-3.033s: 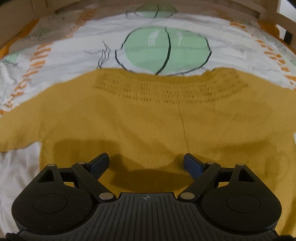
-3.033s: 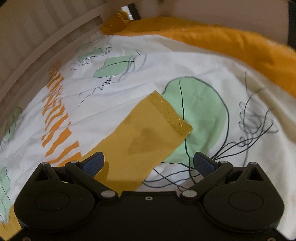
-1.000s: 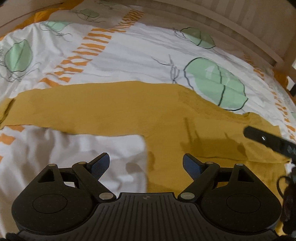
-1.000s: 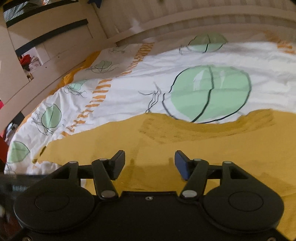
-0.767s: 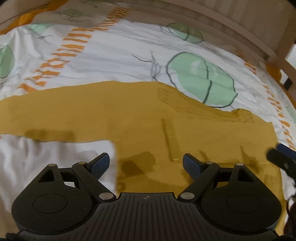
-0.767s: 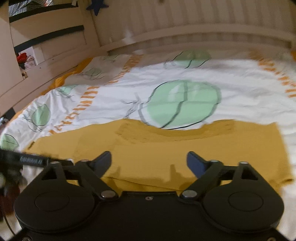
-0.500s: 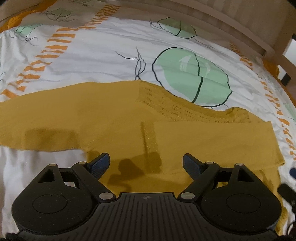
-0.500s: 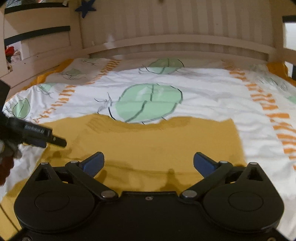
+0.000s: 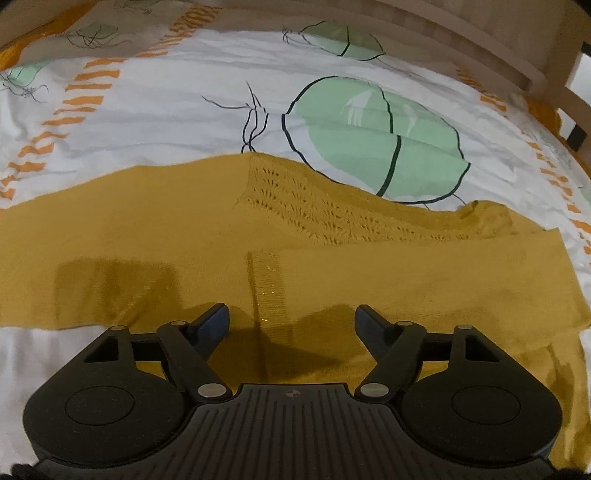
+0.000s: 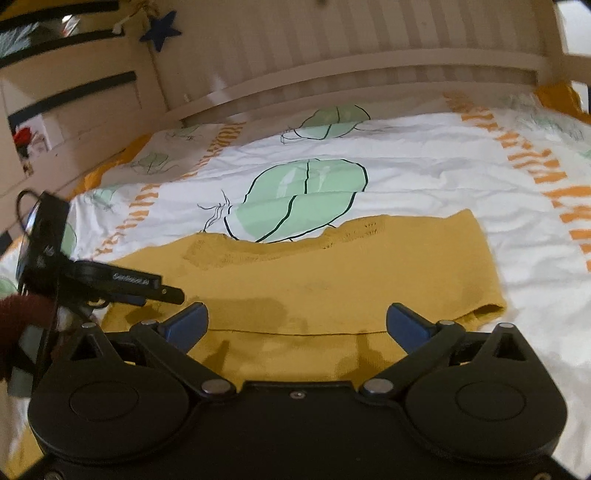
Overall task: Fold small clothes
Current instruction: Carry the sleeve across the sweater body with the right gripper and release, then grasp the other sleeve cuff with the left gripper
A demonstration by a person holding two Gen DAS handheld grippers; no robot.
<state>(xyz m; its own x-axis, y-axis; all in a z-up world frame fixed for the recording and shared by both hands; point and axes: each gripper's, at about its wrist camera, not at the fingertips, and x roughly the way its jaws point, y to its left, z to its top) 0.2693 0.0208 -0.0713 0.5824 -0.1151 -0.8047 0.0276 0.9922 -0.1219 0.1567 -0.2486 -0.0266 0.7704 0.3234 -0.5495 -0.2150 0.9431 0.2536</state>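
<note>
The mustard sweater (image 9: 332,266) lies flat on the bed (image 9: 166,122), its right sleeve already folded across the chest, cuff near the middle. The left tongs (image 9: 291,325) are closing over that cuff with nothing pinched yet; the right tongs (image 10: 295,325) stand wide and empty. Next comes the outstretched left sleeve — grip its cuff squarely and lay it across flat.

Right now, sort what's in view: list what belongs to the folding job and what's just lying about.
For the job:
- mustard knit sweater, one sleeve folded across its body
- left gripper, closing, nothing between the pads
- right gripper, open, empty

Just there:
- leaf-print duvet under the sweater
- wooden bed rail
- blue star hanging on the wall
</note>
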